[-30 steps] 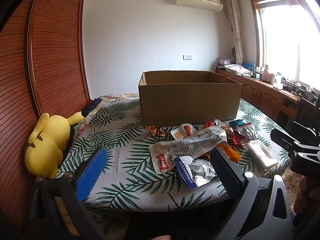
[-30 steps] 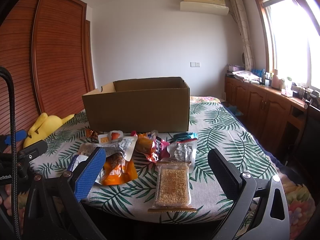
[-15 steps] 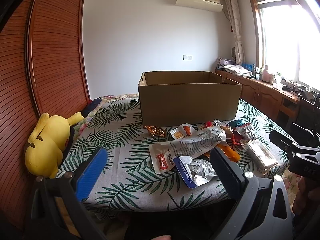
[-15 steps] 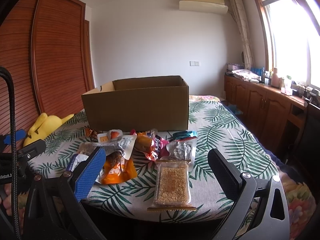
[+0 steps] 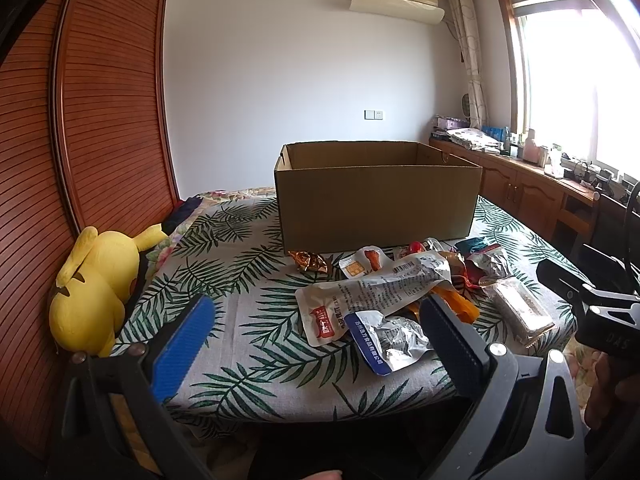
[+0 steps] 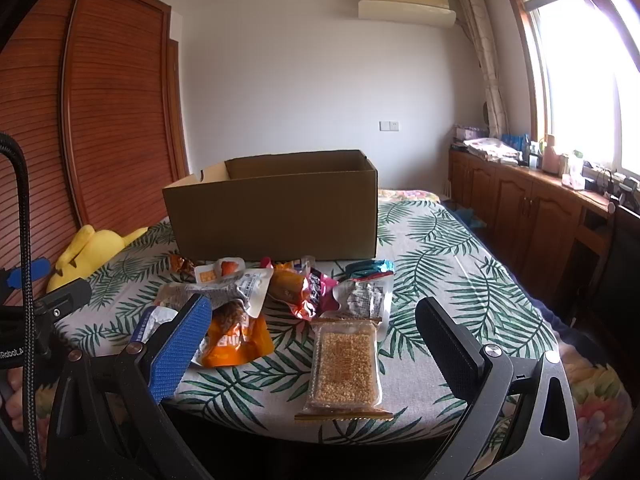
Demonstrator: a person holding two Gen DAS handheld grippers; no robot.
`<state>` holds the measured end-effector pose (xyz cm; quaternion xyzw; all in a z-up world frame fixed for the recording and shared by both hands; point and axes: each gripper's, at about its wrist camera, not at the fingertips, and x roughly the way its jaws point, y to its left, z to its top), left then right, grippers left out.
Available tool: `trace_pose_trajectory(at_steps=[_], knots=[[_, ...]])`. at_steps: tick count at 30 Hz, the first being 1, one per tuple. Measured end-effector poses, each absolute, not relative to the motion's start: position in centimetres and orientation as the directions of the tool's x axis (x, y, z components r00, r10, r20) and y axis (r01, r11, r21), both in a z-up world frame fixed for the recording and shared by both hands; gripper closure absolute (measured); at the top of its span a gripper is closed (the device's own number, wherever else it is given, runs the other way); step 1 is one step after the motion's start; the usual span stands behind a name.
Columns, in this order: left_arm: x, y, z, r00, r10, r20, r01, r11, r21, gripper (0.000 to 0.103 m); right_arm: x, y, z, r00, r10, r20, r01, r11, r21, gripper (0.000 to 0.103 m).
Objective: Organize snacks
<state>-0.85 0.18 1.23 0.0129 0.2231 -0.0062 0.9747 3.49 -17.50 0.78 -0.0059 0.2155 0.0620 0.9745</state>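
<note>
right gripper (image 6: 312,340) a little nearer the clear flat packet of golden grain bar (image 6: 345,368), open brown cardboard box (image 6: 272,208) sitting slightly higher in the right wrist view, left wrist view barely altered

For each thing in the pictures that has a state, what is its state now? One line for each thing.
cardboard box: open on top, upright, contents hidden.
grain bar pack: sealed, lying flat near the table edge.
orange pouch: lying flat, partly under other packs.
white long pouch: lying on top of the pile.
left gripper: open, empty.
right gripper: open, empty.
yellow plush toy: lying beside the table.
</note>
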Motion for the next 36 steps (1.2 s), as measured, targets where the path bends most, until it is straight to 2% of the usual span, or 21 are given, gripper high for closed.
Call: trace_pose_trajectory(at_steps=[17,36], knots=[[-0.8,0.1,0.9,0.896,-0.01,-0.444,0.021,1.0,0.021,0.0,3.6,-17.4,0.7,0.899,0.118,-0.422,-0.124,0.992,0.013,0.0],[2.1,-0.6,-3.0,0.81,-0.069,-0.582,0.064,0.998,-0.028,0.0,6.2,-19.3,-1.9,0.841,0.086,-0.534,-0.125,0.991,-0.037,0.0]])
